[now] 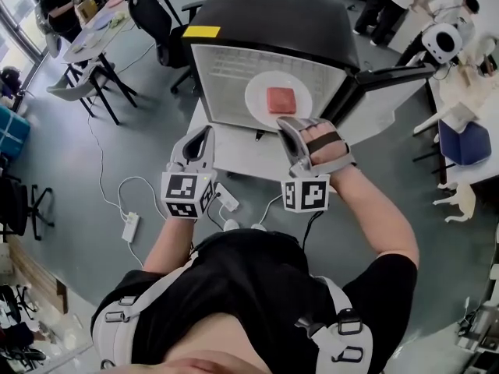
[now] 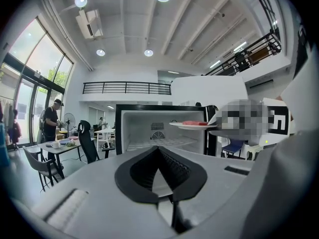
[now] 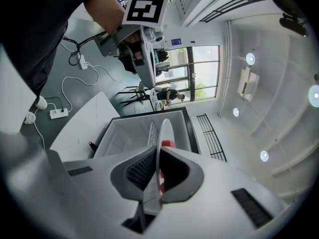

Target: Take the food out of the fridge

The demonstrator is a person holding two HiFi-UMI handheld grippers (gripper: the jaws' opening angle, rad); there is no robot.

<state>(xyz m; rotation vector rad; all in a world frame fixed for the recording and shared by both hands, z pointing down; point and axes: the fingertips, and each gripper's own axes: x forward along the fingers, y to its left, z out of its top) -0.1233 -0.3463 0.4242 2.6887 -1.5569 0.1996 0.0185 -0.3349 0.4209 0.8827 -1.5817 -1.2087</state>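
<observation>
Pinching just the plate (image 1: 257, 93) rim in the right gripper (image 1: 291, 125), left gripper (image 1: 203, 133) pressed together, empty: could tilt and slide the meat (image 1: 281, 99) off.

**Food** (image 1: 281, 99): one flat, reddish-pink rectangular slab. It lies flat at the centre of the plate.

**Plate** (image 1: 256, 90): round, white and shallow, held level in the air at the fridge's open front. The right hand-held gripper (image 1: 290, 123) pinches its near rim, with the jaws closed on the edge.

**Fridge** (image 1: 265, 22): a small cabinet with a black top and frame, a white interior and a wire shelf inside. Its door is swung wide open to the right in the head view. It stands on a white bench (image 1: 234, 150).
</observation>
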